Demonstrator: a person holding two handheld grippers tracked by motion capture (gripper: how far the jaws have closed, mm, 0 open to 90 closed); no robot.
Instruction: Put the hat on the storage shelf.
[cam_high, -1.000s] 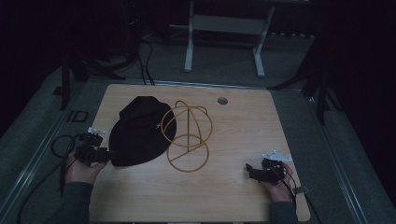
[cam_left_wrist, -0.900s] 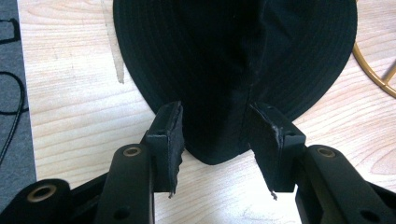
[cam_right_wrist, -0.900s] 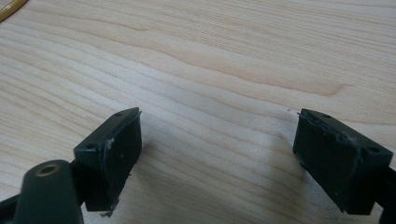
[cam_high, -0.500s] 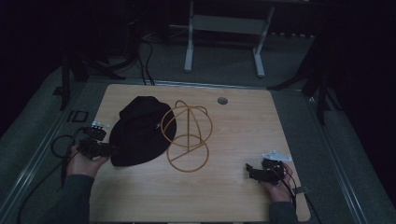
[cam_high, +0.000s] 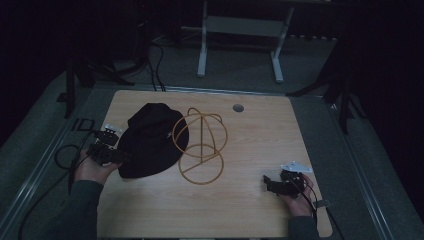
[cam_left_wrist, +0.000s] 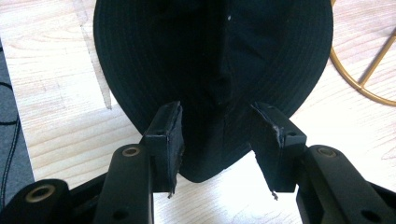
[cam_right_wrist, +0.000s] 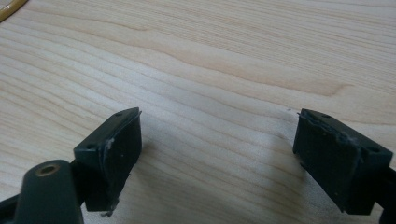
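Note:
A black bucket hat (cam_high: 150, 137) lies flat on the wooden table (cam_high: 265, 135), left of centre. Its right edge overlaps a gold wire hat stand (cam_high: 201, 146), which lies on its side. My left gripper (cam_high: 119, 156) sits at the hat's near-left edge. In the left gripper view the hat (cam_left_wrist: 210, 46) has its brim between my open jaws (cam_left_wrist: 215, 112), with gaps at both pads, and the gold wire (cam_left_wrist: 359, 70) shows at the right. My right gripper (cam_high: 267, 182) rests near the front right corner. Its jaws (cam_right_wrist: 219, 121) stand wide open over bare wood.
A round grommet hole (cam_high: 238, 107) sits near the table's far edge. A black cable (cam_high: 62, 155) loops off the left side beside my left hand. A metal-legged frame (cam_high: 240, 30) stands on the floor beyond the table. A bit of gold wire (cam_right_wrist: 9, 9) shows top left in the right gripper view.
My left hand has shifted a little toward the hat and the far side. The hat, the wire stand and the right hand have stayed where they were.

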